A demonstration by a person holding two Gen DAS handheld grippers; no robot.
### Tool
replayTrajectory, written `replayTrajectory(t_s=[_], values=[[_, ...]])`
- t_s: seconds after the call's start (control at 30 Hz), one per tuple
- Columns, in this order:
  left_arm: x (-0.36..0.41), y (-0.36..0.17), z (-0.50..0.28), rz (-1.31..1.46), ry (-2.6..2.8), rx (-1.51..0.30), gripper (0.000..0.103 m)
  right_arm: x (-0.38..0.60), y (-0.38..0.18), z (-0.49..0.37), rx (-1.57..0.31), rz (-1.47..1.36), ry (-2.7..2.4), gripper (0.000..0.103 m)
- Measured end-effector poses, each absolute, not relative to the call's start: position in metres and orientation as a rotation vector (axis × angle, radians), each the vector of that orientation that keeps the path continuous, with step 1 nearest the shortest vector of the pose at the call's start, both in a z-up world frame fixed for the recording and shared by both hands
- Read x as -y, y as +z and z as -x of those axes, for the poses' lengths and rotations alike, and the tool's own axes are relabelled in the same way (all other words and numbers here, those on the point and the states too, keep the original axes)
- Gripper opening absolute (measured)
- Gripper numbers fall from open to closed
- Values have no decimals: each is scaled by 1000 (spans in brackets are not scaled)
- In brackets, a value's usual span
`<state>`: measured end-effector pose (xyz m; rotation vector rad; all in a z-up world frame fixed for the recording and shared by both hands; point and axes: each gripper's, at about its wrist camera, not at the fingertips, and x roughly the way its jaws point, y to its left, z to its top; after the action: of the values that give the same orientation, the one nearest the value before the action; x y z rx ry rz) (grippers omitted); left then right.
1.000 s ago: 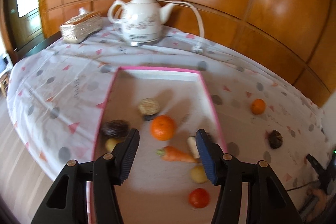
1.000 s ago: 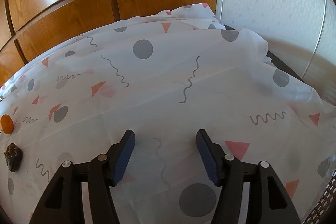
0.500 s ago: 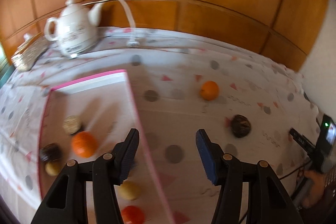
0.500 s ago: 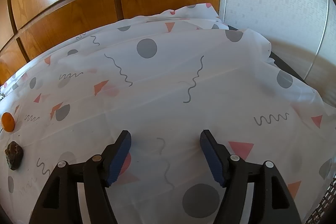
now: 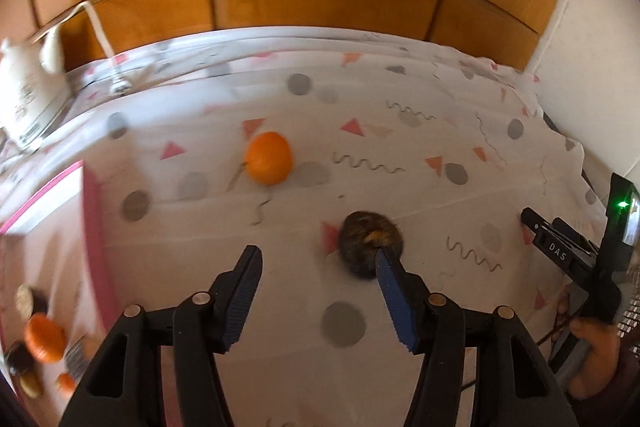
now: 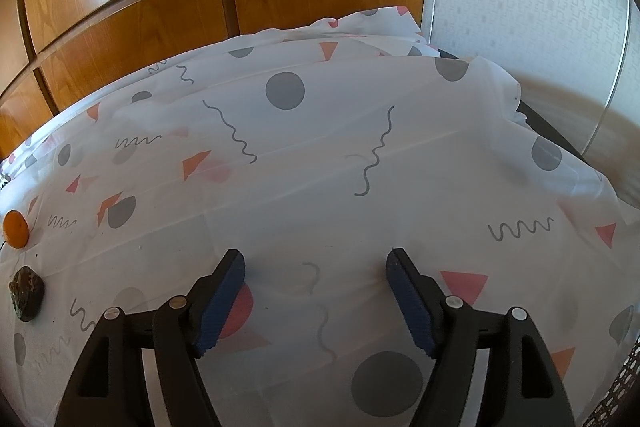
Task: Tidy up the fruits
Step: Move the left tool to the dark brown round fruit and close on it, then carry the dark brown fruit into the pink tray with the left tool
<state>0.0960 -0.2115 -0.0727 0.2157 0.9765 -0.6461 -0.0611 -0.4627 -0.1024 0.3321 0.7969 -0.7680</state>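
- The surface [image 5: 420, 131] is covered with a white cloth printed with dots, triangles and wavy lines; a wooden panelled wall stands behind it.
- The pink-rimmed tray [image 5: 94, 227] lies at the left edge of the left wrist view and already holds several fruits, among them an orange one and some darker ones, all blurred.
- A white teapot [image 5: 24, 99] stands at the far left, behind the tray.
- The left tool [image 5: 316, 275] points down toward the cloth. Its jaws are opening and nothing is between them.
- The right tool [image 6: 314, 291] hovers over a bare part of the cloth, also tilted down. Its jaws are opening too, with only cloth under the gap.
- The orange fruit [image 5: 268, 157] lies loose on the cloth, farther away than the left tool's fingertips and slightly to their left.
- The dark brown fruit [image 5: 366, 247] lies just beyond the left tool's right finger, which hides part of it in the picture. I cannot tell if they touch. It looks roundish, with no clear long axis.
- My judgement: the left tool is much nearer to both loose fruits; in the right wrist view they sit at the far left edge. To take the dark fruit, the left tool should shift a little to its right, so that the fruit comes between the jaws.
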Motion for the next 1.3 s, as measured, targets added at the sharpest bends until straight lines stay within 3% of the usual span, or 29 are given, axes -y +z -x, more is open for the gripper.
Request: replayTrajectory(t_s=[0.4, 0.47, 0.9, 1.3], values=[[257, -109, -109, -256, -693, -1041, 60, 459, -103, 58, -803, -324, -769, 78], [257, -109, -108, -259, -697, -1033, 47, 459, -103, 58, -803, -323, -769, 78], [178, -107, -80, -190, -593, -1065, 47, 459, -104, 57, -804, -321, -770, 78], [171, -116, -59, -221, -576, -938, 48, 458, -105, 56, -817, -309, -770, 80]])
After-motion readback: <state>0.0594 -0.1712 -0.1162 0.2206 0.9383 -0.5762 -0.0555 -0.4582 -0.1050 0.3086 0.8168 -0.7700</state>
